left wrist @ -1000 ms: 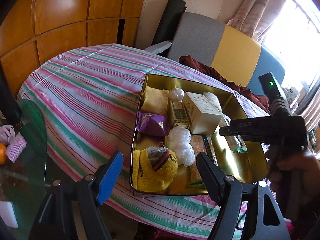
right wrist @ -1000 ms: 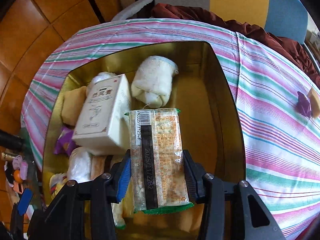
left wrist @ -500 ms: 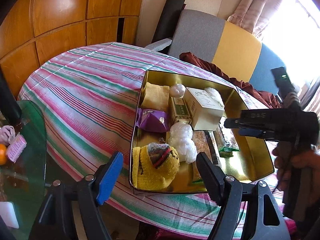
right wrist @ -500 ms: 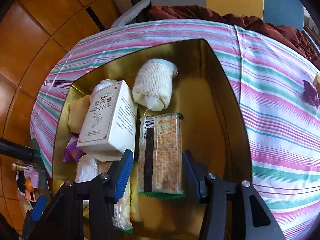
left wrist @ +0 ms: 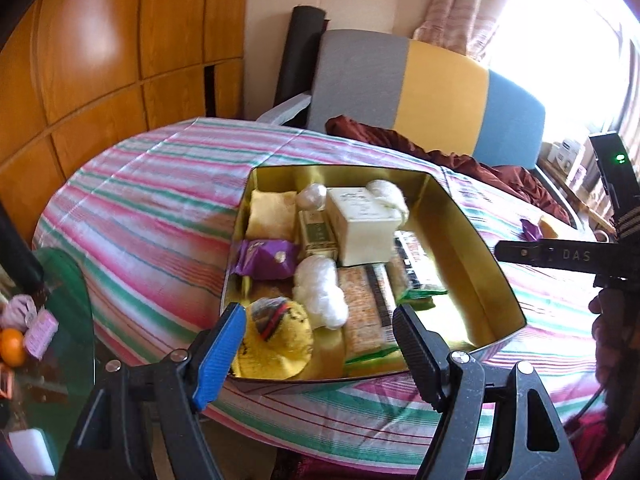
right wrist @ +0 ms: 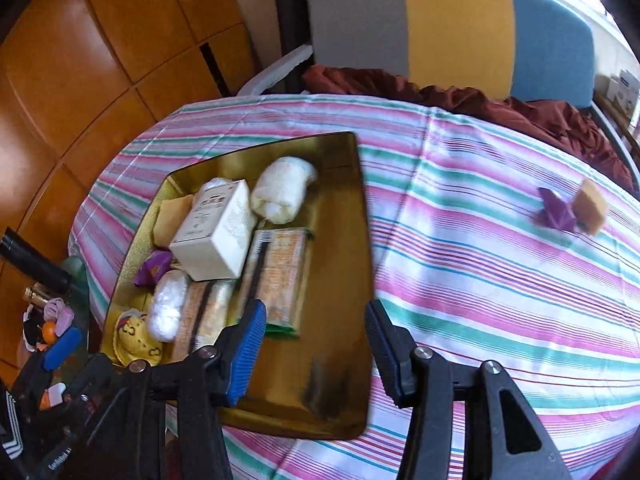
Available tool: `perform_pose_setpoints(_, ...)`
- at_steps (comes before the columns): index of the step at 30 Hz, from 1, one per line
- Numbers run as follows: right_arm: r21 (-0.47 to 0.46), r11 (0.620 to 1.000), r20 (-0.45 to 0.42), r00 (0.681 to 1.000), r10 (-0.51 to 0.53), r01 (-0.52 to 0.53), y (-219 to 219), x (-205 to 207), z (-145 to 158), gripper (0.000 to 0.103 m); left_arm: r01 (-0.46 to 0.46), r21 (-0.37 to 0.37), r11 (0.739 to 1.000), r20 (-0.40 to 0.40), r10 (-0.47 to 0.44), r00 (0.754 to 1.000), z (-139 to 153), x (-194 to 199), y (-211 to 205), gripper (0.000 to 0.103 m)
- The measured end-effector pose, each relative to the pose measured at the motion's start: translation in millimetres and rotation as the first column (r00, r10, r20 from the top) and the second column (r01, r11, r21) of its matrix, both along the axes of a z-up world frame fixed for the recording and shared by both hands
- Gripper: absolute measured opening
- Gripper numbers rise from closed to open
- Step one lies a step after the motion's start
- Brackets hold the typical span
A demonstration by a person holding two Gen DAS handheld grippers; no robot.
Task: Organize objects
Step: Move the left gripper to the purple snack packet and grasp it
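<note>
Right claw [right wrist: 314,350] is released, its jaws having just opened off the cracker packet [right wrist: 280,276] in the gold tin [right wrist: 362,240]; left claw [left wrist: 320,344] hangs released at the tin's 6 o'clock edge.

The purple wrapper [right wrist: 555,213] and tan block [right wrist: 591,208] are motion-blurred.

Left gripper [left wrist: 318,346]: jaws parted wide, nothing between the pads; angled downward.
Left gripper fingers [left wrist: 219,354]: one blue pad, one black pad.
Right gripper [right wrist: 314,350]: jaws apart and empty, having just been opening; angled steeply downward.
Right gripper in left view: black body seen side-on at the frame's right edge.
Hand [left wrist: 610,344]: wrapped around the right gripper's handle.
</note>
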State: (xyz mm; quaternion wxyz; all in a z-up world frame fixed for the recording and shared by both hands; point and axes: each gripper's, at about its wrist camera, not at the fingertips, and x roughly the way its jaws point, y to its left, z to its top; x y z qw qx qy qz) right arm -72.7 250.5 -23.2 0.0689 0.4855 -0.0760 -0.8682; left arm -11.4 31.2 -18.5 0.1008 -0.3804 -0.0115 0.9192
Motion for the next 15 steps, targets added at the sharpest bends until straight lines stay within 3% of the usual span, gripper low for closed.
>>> perform_pose_setpoints(7,0.033,0.99,0.003,0.99,-0.14,0.14,76,15,0,0.052,0.076,-0.042,0.996,-0.03,-0.077,0.997,12,3,31,0.076)
perform_pose_setpoints(15,0.07,0.945,0.023,0.946,-0.323,0.321,173,25,-7,0.052,0.173,-0.089,0.981,-0.052,-0.178,0.983,24,-2,79,0.076)
